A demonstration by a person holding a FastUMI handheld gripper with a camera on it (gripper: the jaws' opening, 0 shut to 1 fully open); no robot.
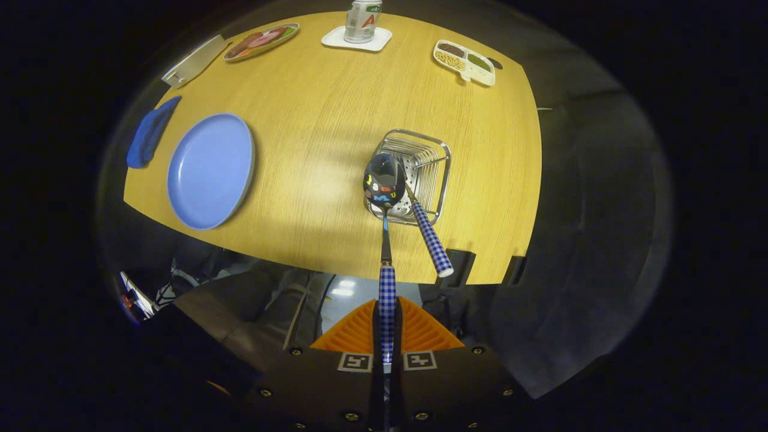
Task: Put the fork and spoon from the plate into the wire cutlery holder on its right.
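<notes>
A: where's the spoon (pixel 384 180) at?
B: clamped by its checked handle in the hand-held gripper (pixel 387 336), bowl hanging over the wire cutlery holder (pixel 441 159) on the counter (pixel 324 120). The fork (pixel 429 237) leans inside it; the blue plate (pixel 210 171) sits well off to the left.

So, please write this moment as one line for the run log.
claw: shut on spoon | spoon: above holder | fork: in holder | plate: bare

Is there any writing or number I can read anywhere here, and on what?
Can on the coaster: label too blurred to read.
Square markers on the gripper: coded patterns, no words.
No other text; the fingers are shut on the spoon.
</notes>
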